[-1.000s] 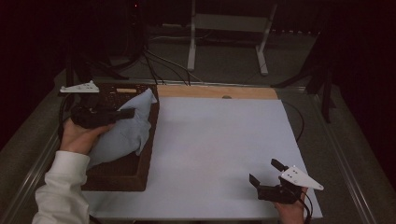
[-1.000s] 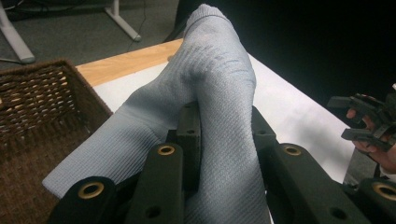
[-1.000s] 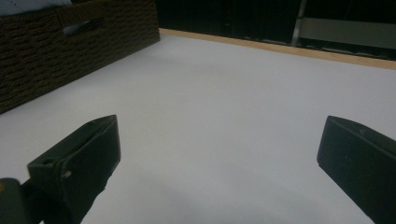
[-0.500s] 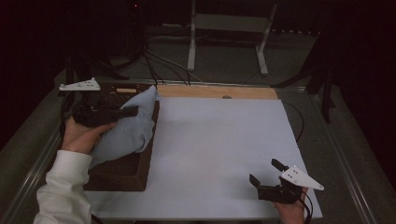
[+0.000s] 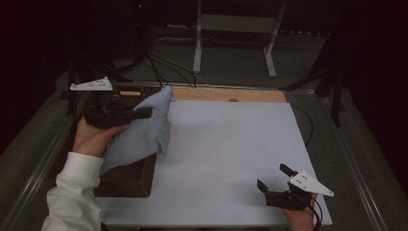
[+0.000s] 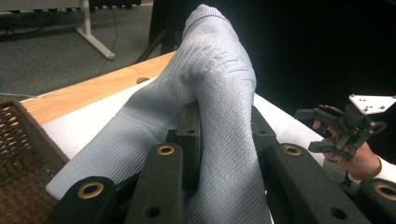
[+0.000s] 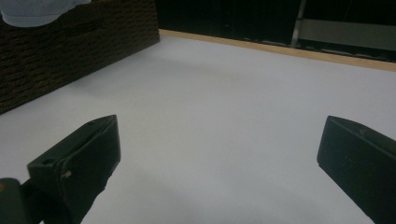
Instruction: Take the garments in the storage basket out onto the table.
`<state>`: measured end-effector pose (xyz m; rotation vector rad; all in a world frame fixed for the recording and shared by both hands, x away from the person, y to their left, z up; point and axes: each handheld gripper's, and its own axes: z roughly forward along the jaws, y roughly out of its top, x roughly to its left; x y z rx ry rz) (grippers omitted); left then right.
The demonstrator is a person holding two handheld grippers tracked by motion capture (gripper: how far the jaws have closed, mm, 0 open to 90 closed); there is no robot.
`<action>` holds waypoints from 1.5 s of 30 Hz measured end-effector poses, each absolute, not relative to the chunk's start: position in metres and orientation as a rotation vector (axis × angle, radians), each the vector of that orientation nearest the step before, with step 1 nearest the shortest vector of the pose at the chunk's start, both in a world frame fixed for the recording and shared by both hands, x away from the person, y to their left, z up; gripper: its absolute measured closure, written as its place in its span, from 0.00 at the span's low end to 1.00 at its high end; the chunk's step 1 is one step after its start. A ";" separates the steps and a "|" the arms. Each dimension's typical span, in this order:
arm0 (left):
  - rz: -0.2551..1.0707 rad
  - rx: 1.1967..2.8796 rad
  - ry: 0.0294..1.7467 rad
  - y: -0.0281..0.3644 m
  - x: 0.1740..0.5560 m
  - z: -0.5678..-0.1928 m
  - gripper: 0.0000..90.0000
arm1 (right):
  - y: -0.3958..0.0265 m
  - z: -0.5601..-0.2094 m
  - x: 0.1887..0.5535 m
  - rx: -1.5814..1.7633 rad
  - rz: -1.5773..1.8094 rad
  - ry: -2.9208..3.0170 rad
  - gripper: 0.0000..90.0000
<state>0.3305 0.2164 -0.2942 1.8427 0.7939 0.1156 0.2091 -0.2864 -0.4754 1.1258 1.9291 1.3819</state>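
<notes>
Sock (image 5: 144, 130), pale blue-grey, pinched in the left gripper (image 5: 144, 113) and hanging from it above the dark woven basket (image 5: 126, 179) at the near-left of the bench (image 5: 226, 159). In the left gripper view the ribbed fabric (image 6: 219, 93) drapes over and between the two black jaws, which are closed on a fold of it; one end stands up past the jaw tips and the rest trails down to the gripper's left toward the basket wall (image 6: 18, 154). The lower part of the sock lies against the person's left hand (image 5: 94, 139), and whether its tail touches the basket's inside cannot be told.

Right gripper (image 5: 276, 180), held low over the white sheet well to the right of the sock, jaws spread wide with nothing between them; its own view looks along the bare sheet (image 7: 224, 116) toward the basket side (image 7: 79, 51), with a corner of the sock (image 7: 32, 11) above it.

Step in hand, as judged: lifting the sock out of the basket, with transfer toward the open white area ahead of the right gripper.

Next move, as judged: carry the sock clear of the basket rim, bring it over the sheet, and offer the free end to the waiting right gripper so both can spread it flat. The loose tail may snag on the woven wall.
</notes>
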 end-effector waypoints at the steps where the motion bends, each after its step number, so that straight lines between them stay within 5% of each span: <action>1: 0.113 1.842 0.791 0.214 0.331 -0.294 0.82 | -0.287 -0.475 0.209 1.126 1.383 1.928 0.00; 45: 0.033 1.858 0.691 0.154 0.344 -0.294 0.82 | -0.287 -0.475 0.210 1.126 1.387 1.928 0.00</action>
